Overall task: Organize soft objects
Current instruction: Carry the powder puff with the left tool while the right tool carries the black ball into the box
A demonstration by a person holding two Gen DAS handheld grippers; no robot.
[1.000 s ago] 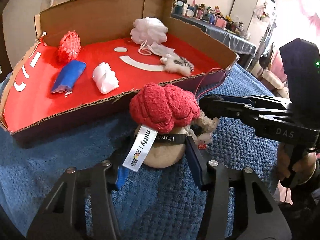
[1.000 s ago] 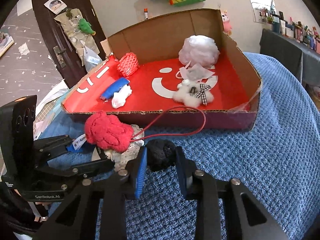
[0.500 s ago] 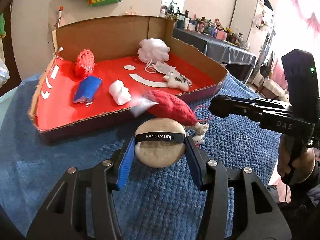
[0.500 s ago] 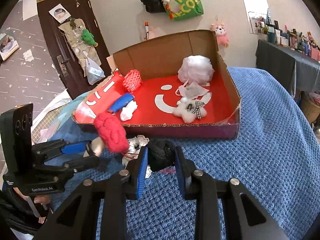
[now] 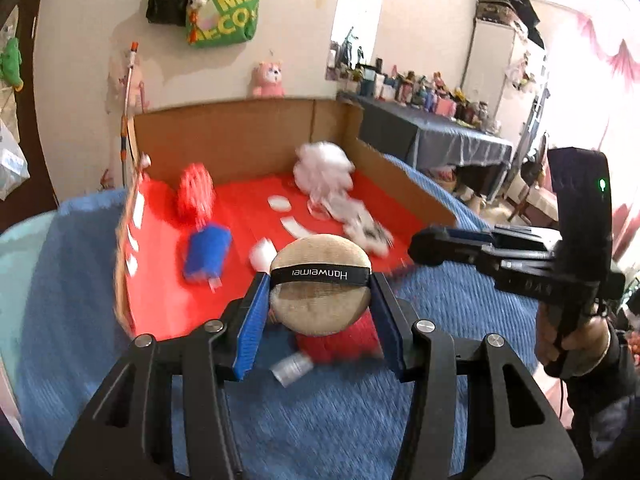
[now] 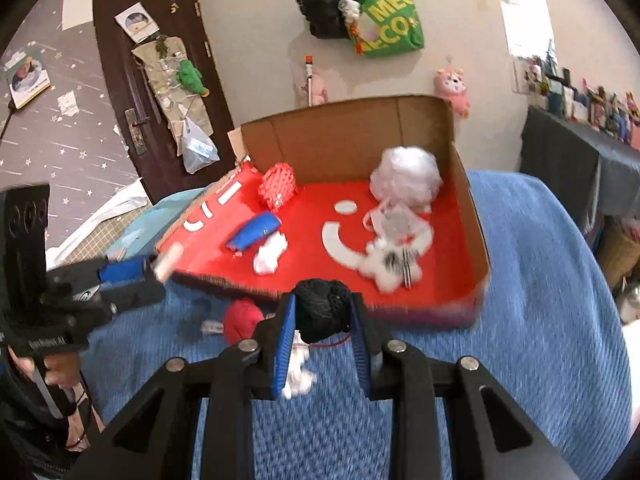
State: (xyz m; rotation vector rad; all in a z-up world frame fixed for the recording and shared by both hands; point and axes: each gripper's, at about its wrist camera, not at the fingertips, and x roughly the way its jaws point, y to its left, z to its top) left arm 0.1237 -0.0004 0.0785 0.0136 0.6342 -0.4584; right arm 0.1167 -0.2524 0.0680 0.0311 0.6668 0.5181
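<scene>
Puff — band reads "Hanweimei" — left gripper clamps.

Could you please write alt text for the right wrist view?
The right gripper fingers clamp a black knitted ball above a blue textured blanket, facing a red-floored cardboard box of soft items. A red knitted ball lies on the blanket below.

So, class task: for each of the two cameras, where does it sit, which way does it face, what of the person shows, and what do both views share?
Left wrist: on the left gripper, facing the cardboard box; its fingers clamp a beige powder puff; the right gripper and hand show.
Right wrist: on the right gripper, facing the same box; fingers clamp a black ball; the left gripper shows.
Shared: box, blue blanket, green bag.
</scene>
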